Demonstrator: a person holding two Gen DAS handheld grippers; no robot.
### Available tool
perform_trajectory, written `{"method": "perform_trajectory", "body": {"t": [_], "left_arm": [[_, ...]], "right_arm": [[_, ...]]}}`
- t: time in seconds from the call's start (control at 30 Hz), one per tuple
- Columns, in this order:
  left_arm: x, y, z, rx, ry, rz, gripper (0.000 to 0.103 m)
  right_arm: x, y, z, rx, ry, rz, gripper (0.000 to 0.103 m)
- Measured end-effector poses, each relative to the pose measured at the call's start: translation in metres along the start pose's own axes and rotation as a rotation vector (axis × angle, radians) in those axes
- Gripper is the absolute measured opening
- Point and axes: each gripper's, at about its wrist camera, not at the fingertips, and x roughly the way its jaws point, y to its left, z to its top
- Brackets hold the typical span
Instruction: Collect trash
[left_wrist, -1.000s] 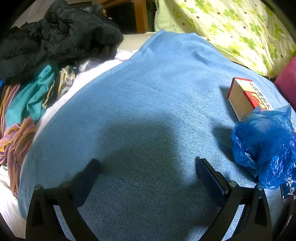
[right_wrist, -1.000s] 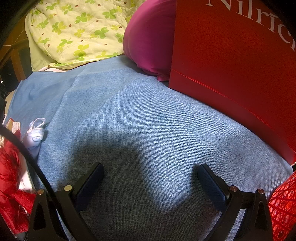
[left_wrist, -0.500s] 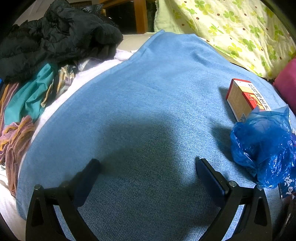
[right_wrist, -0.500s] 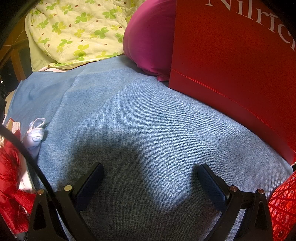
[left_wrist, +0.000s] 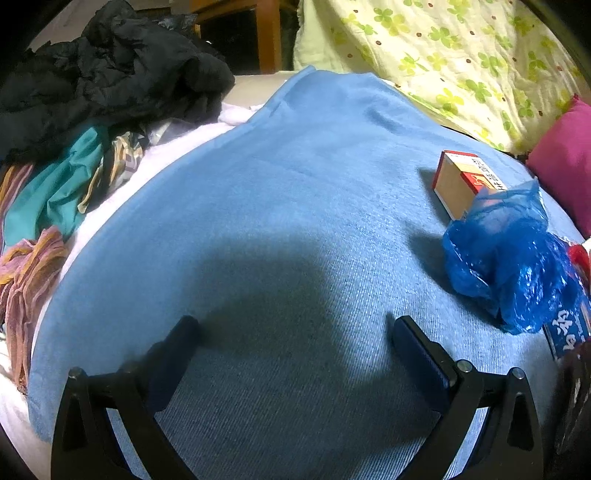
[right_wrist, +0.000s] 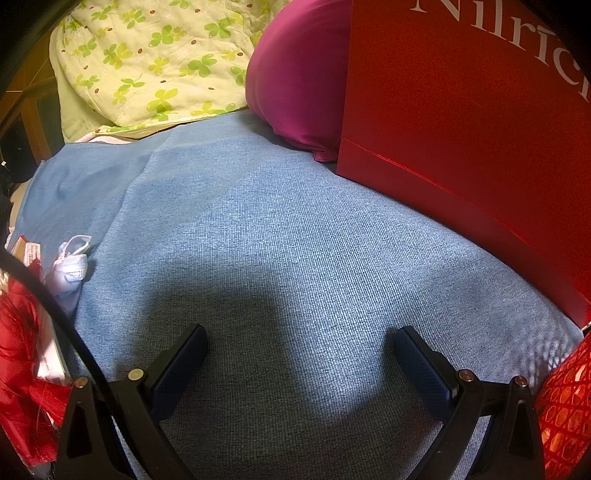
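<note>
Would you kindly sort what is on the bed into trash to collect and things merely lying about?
Trash to collect:
crumpled blue plastic bag
small carton
crumpled white mask

Lying about:
pile of clothes
clover quilt
magenta pillow
red paper bag
blue blanket

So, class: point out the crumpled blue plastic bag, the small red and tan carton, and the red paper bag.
blue plastic bag (left_wrist: 506, 258), left wrist view, crumpled middle.
small carton (left_wrist: 452, 184), left wrist view, tan side face.
red paper bag (right_wrist: 461, 122), right wrist view, broad front face.
</note>
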Motion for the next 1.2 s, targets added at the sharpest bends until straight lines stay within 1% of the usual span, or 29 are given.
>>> {"method": "perform_trajectory", "body": {"t": [0.27,0.37,0.47,0.57,0.63,0.7,0.77,0.87,1.03,1.07,1.2], "left_arm": [[0.0,-0.001,-0.001,0.007,-0.006,0.008,0.103],[0.0,0.0,-0.001,0.006,-0.009,0.005,0.103],[-0.004,0.003,-0.003,0.007,-0.01,-0.009,0.103],[-0.018,0.003,-0.013,0.033,-0.02,-0.028,0.103],[-0.03,0.002,-0.021,0.05,-0.029,-0.04,0.103],[-0.045,-0.001,-0.031,0.072,-0.041,-0.062,0.103],[-0.062,-0.006,-0.04,0.113,-0.059,-0.084,0.103],[-0.089,-0.012,-0.049,0.158,-0.089,-0.112,0.103],[-0.13,-0.02,-0.05,0.19,-0.146,-0.156,0.103],[-0.14,-0.022,-0.048,0.192,-0.162,-0.167,0.103],[-0.165,-0.027,-0.045,0.195,-0.195,-0.208,0.103]], "right_arm": [[0.001,0.001,0.001,0.007,-0.001,-0.012,0.103],[0.003,0.002,0.005,0.009,0.014,-0.016,0.103],[0.006,0.002,0.012,0.063,0.057,-0.032,0.103],[0.004,0.005,0.015,0.044,0.105,-0.027,0.103],[0.003,0.004,0.021,0.041,0.172,0.001,0.103],[0.001,0.001,0.027,0.063,0.217,0.055,0.103],[-0.006,-0.001,0.031,0.095,0.217,0.109,0.103],[-0.03,-0.002,0.037,0.138,0.147,0.206,0.103],[-0.078,0.005,0.044,0.114,0.037,0.444,0.103],[-0.084,0.008,0.042,0.11,0.028,0.475,0.103],[-0.103,0.009,0.033,0.121,0.031,0.669,0.103]]}}
